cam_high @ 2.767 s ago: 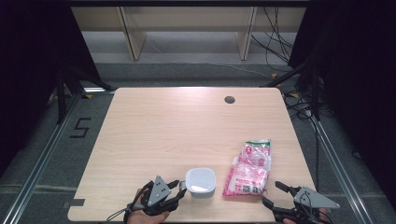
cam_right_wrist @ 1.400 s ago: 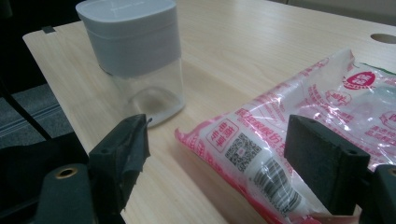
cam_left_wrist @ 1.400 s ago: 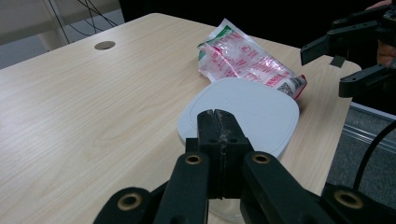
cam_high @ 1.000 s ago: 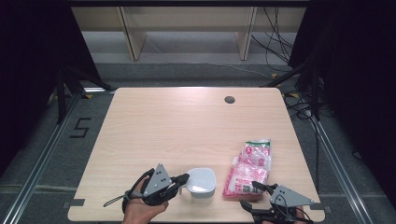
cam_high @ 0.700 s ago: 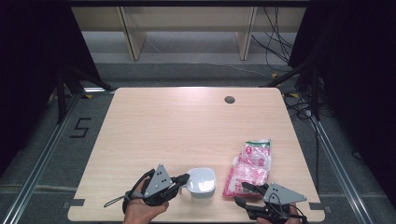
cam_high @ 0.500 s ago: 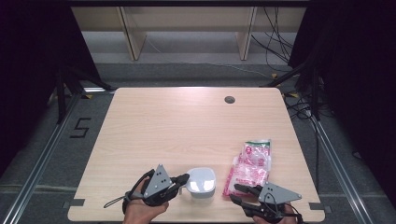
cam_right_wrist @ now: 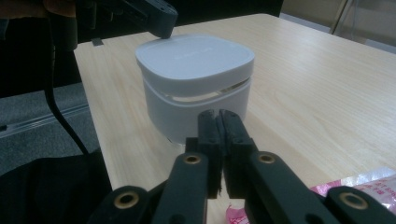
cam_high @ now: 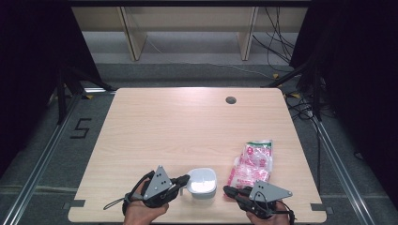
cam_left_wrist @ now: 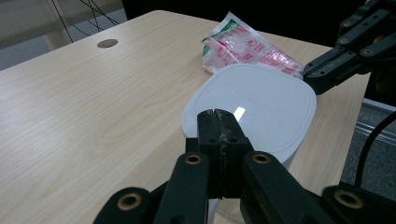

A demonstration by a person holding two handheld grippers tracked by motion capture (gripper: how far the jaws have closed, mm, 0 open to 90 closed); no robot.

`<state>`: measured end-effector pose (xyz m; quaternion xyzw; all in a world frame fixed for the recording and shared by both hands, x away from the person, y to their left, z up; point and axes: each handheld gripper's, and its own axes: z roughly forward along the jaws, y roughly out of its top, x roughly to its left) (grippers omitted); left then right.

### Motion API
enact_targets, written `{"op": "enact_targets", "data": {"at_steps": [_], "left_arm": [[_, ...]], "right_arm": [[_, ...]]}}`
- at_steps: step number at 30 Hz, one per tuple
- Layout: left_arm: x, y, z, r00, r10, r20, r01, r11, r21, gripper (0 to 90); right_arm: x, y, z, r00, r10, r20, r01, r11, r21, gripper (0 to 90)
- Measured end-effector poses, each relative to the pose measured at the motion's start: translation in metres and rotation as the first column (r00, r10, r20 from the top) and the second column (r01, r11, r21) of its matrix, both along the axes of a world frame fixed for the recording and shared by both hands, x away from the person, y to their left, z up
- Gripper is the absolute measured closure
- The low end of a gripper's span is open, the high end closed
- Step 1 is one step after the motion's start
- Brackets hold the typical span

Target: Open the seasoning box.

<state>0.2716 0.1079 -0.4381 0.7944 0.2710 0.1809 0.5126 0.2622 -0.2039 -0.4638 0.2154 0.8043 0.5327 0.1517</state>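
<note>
Both hand-held grippers, left (cam_high: pixel 184 180) and right (cam_high: pixel 228 191), jaws closed and empty, flank a white, rounded-square lidded container (cam_high: pixel 202 182).

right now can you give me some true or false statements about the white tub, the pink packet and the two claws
1. The white rounded-square plastic tub has its lid on. True.
2. The pink and white plastic packet lies on top of the tub. False: it lies flat on the light wooden table, beside the tub on the right claw's side.
3. The left claw is shut, its tip at the tub's lid. True.
4. The right claw is wide open around the tub. False: its jaws are together, just short of the tub.
5. A round dark hole sits near the table's far edge. True.
</note>
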Motion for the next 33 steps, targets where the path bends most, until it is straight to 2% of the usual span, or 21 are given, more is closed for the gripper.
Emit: {"op": "enact_targets", "data": {"at_steps": [1,3,4,6,7,9,11,12,15,18,22,23,24,31,32,33], "left_arm": [[0.0,0.0,0.0,1.0,0.001,-0.001,-0.001,1.0,0.0,89.1],[0.0,0.0,0.0,1.0,0.004,-0.004,-0.004,1.0,-0.006,89.1],[0.0,0.0,0.0,1.0,0.002,-0.004,-0.002,1.0,-0.006,89.1],[0.0,0.0,0.0,1.0,0.0,-0.006,0.0,1.0,-0.006,89.1],[0.0,0.0,-0.001,1.0,-0.001,-0.002,0.001,1.0,-0.008,89.1],[0.0,0.0,0.0,1.0,0.0,-0.003,0.0,1.0,-0.006,89.1],[0.0,0.001,-0.001,1.0,-0.005,-0.004,0.005,1.0,-0.009,89.2],[0.0,0.001,-0.001,1.0,-0.004,-0.007,0.003,1.0,-0.009,89.1],[0.0,0.001,-0.001,1.0,0.0,0.0,0.0,1.0,-0.005,89.1],[0.0,0.002,-0.001,1.0,0.006,-0.004,-0.006,0.9999,-0.009,89.1],[0.0,0.002,-0.002,0.9999,0.006,-0.009,-0.006,0.9998,-0.017,89.1],[0.0,0.003,-0.002,0.9999,0.006,-0.009,-0.006,0.9999,-0.013,89.1],[0.0,0.003,-0.002,1.0,0.004,-0.007,-0.004,0.9999,-0.011,89.1],[0.001,0.004,-0.002,1.0,0.003,-0.005,-0.003,1.0,-0.008,89.1],[0.001,0.004,-0.002,1.0,0.002,-0.007,-0.002,0.9999,-0.014,89.1],[0.001,0.004,-0.002,1.0,0.002,-0.007,-0.002,0.9999,-0.014,89.1]], "right_arm": [[0.0,0.001,0.0,1.0,-0.004,-0.001,0.004,0.9999,0.011,90.0],[0.0,0.002,0.001,1.0,0.005,0.004,-0.005,0.9999,-0.009,90.0],[0.001,0.003,0.0,0.9998,0.016,0.013,-0.016,0.9999,0.0,90.0],[0.0,0.004,0.002,0.9999,-0.005,-0.01,0.005,0.9999,-0.011,90.0],[0.001,0.005,0.002,1.0,0.001,0.0,-0.001,0.9999,-0.011,90.0],[0.001,0.006,0.003,0.9999,0.0,-0.012,0.0,0.9999,-0.01,90.0],[0.003,0.008,0.003,0.9999,0.009,0.009,-0.009,0.9997,-0.022,90.0],[0.002,0.008,0.004,1.0,-0.007,-0.007,0.007,0.9998,-0.017,90.0],[0.003,0.011,0.004,1.0,0.006,-0.004,-0.006,0.9999,-0.01,90.0],[0.004,0.011,0.005,0.9998,0.018,0.003,-0.018,0.9993,-0.032,90.0],[0.004,0.014,0.005,0.9997,0.014,0.019,-0.013,0.9997,-0.021,90.0],[0.004,0.015,0.006,0.9996,0.027,0.007,-0.027,0.9994,-0.021,90.0],[0.004,0.015,0.007,0.9996,0.02,0.018,-0.02,0.9992,-0.035,90.0],[0.004,0.021,0.011,0.9996,0.025,0.016,-0.024,0.9993,-0.028,90.0],[0.005,0.022,0.012,0.9989,0.028,0.038,-0.027,0.999,-0.036,90.0],[0.004,0.023,0.013,0.9989,0.038,0.026,-0.037,0.9987,-0.036,90.0]]}}
